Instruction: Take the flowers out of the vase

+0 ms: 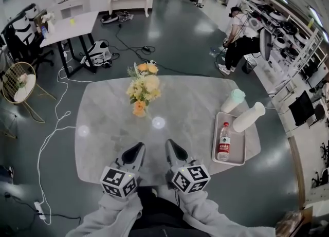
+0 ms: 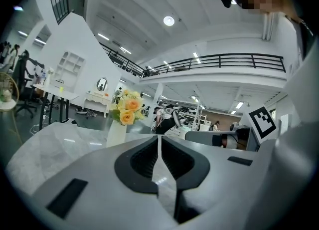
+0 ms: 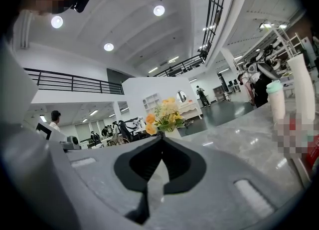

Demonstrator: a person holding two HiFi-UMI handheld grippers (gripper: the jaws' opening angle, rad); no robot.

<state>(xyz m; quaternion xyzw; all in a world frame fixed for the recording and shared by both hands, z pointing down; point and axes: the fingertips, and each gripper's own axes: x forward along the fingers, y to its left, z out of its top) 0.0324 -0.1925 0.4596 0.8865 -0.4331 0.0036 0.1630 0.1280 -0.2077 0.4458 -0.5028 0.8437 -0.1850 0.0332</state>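
flowers (image 1: 143,91): yellow, cream and orange blooms with green leaves, standing upright in a pale vase (image 2: 117,133). from the head view the blooms hide most of the vase. the bunch sits about midway between the left and right edges of the grey marbled table (image 1: 103,128), closer to the far edge than the near one.

left gripper (image 1: 134,153): low over the near edge of the table, pointing toward the flowers, well apart from them. jaws together, only a hairline slit between the pads, nothing in it. its marker cube (image 1: 119,181) faces up.

right gripper (image 1: 176,151): just beside the left one at the same near edge, also aimed at the flowers and well short of them. jaws closed tip to tip, holding nothing. its marker cube (image 1: 190,178) faces up. grey sleeves run back from both tools.

near the right edge: a pale tray (image 1: 216,146) with a red-labelled water bottle (image 1: 224,142) lying in it. a white bottle (image 1: 249,116) and a cup with a mint lid (image 1: 234,100) stand at the tray's far end; whether the cup is inside the tray cannot be told.

beyond the table: dark floor with cables, a white desk (image 1: 72,25) at far left, and a person (image 1: 239,35) bent over by the shelving at far right.
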